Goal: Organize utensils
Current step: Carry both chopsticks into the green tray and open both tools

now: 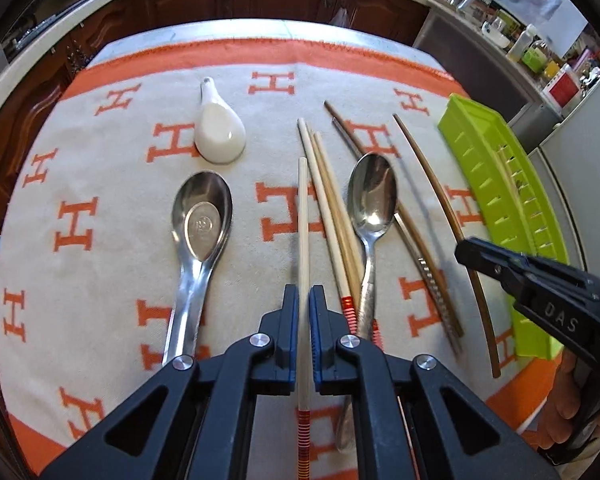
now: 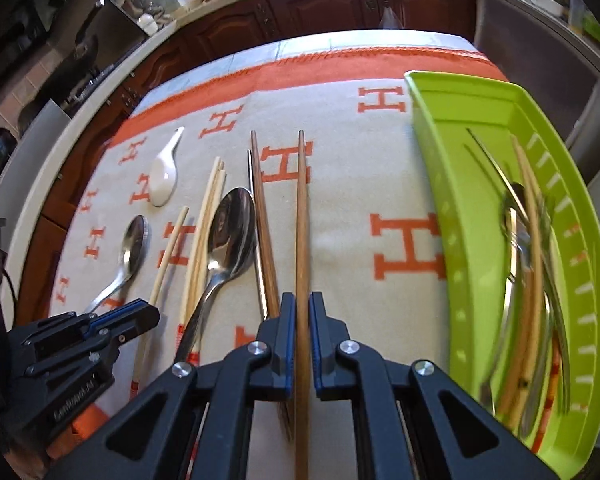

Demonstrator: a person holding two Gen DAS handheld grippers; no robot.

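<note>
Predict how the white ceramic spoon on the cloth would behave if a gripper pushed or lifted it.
The white ceramic spoon looks glazed and glossy, so probably slippery to pinch. Its rounded bowl would likely rock or pivot when pushed. Being ceramic, it may chip if dropped into the green tray.

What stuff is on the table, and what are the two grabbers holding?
White ceramic soup spoon: one, far left on cloth.
Wide flat steel spoon: one, silver, near left.
Oval steel spoon: one, silver, middle, lying over the chopsticks.
Pale bamboo chopsticks: about three loose, red-banded ends.
Dark brown wooden chopsticks: some loose, right of middle.
Lime-green plastic tray: one, right side, holding blurred utensils.
Orange-and-beige H-patterned cloth: one, covering table.
Left gripper: around one pale chopstick.
Right gripper: around one brown chopstick.
</note>
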